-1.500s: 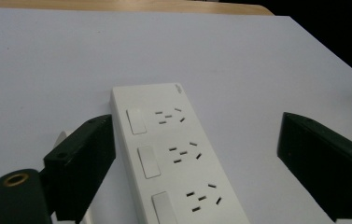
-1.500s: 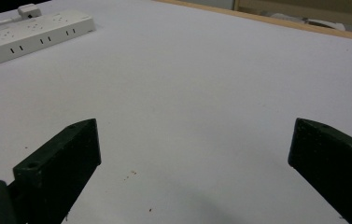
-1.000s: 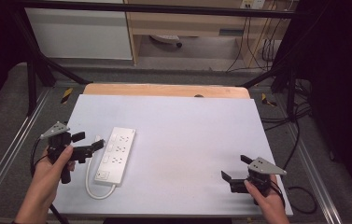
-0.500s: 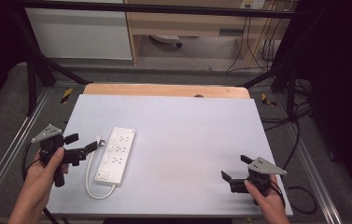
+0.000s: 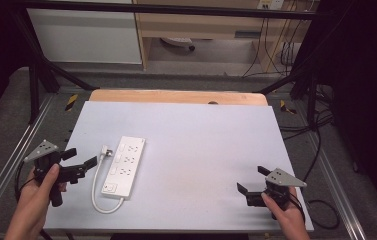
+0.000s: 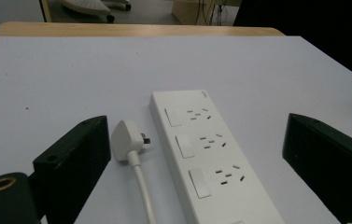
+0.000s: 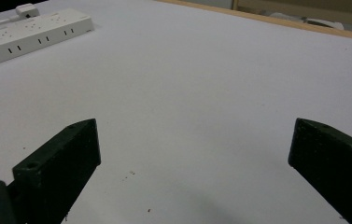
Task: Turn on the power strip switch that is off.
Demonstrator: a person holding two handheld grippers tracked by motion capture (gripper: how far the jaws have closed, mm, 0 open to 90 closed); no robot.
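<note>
1. Jaws of your left gripper [image 5: 81, 159] are spread wide, empty, facing the white plastic three-socket power strip [image 5: 124, 165]; its white plug [image 6: 128, 140] seems just off the left jaw.
2. Your right gripper [image 5: 252, 180] gapes empty, well apart, over the pale grey table [image 5: 206, 145].

**Surfaces: plastic, matt board, bare wood**

You've got a white power strip [image 6: 211, 158] in smooth plastic with a slight sheen; its plug [image 6: 127, 140] and cable [image 6: 143, 191] look like the same smooth white plastic. Your tabletop [image 5: 206, 130] is a matt pale sheet, lightly specked, with a bare wood edge [image 5: 176, 96] at the far side. Both hand-held grippers, left [image 5: 78, 162] and right [image 5: 252, 181], have matt black jaws and a grey plate.
</note>
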